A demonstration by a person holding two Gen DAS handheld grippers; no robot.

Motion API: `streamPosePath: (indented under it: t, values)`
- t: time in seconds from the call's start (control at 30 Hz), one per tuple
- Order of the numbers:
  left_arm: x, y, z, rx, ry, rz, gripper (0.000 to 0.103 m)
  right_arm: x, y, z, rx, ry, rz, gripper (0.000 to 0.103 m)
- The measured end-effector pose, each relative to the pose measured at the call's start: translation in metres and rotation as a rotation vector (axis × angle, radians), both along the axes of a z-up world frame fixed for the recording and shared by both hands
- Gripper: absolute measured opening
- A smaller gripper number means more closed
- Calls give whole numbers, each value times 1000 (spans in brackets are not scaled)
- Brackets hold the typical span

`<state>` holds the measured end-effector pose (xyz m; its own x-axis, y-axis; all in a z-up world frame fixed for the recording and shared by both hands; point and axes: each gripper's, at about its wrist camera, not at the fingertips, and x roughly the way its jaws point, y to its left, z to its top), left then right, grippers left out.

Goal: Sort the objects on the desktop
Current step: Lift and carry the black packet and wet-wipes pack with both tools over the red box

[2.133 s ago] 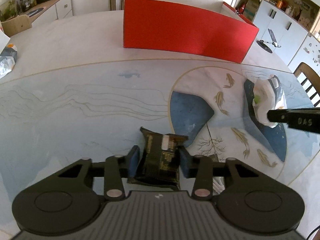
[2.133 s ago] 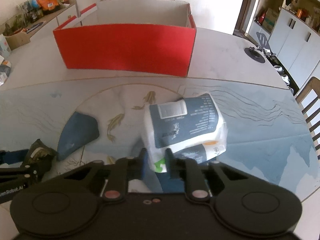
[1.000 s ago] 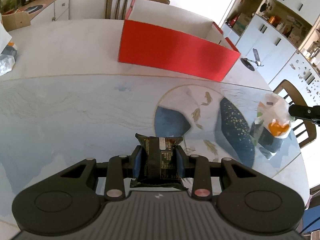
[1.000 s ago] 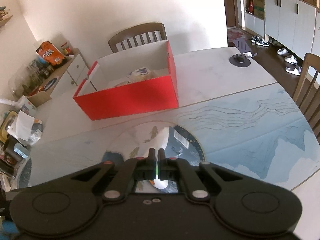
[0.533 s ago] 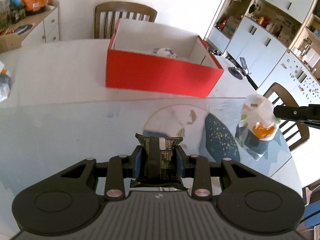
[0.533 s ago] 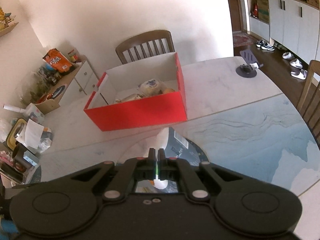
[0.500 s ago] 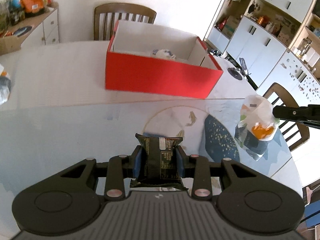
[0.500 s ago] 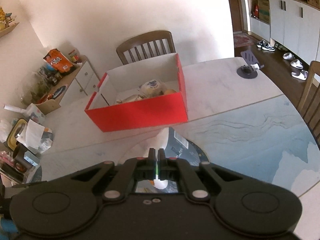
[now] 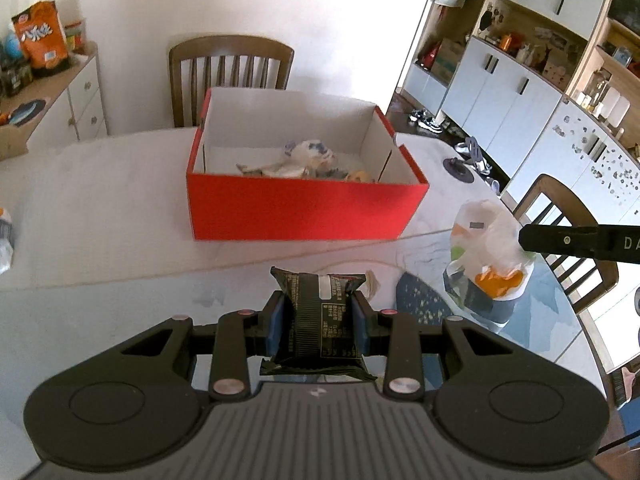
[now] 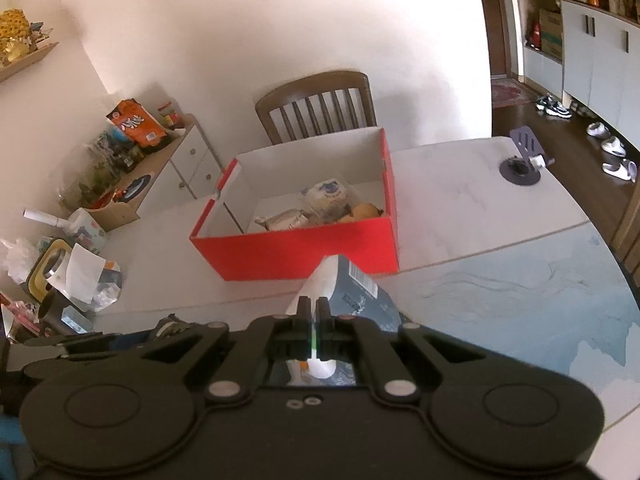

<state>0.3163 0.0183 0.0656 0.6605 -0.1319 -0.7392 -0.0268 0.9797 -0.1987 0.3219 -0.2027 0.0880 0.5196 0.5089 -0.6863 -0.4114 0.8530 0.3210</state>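
Note:
My left gripper (image 9: 318, 312) is shut on a black snack packet (image 9: 320, 320) and holds it above the table, short of the red box (image 9: 304, 208). My right gripper (image 10: 314, 312) is shut on the edge of a white and dark blue tissue pack (image 10: 352, 300), which hangs below it; the pack also shows in the left wrist view (image 9: 488, 256) at the right, held by the right gripper's finger (image 9: 576, 240). The red box (image 10: 296, 252) stands open at the table's far side with several wrapped items (image 10: 324, 204) inside.
A wooden chair (image 9: 230, 76) stands behind the box and another (image 9: 568, 232) at the table's right edge. A phone stand (image 10: 524, 160) sits at the far right of the table. Clutter (image 10: 72, 264) lies on the table's left end. A sideboard (image 10: 152, 168) stands beyond.
Both grippers have risen and moved toward the red box with their loads still held. The box's inside now shows more fully in both views.

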Motion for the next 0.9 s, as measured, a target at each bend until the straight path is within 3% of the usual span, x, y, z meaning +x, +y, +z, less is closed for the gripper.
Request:
streamPosePath:
  t: [0.9]
  values:
    - [84,17,51,20,-47,4,33,66,29,51,45,-97,63,2]
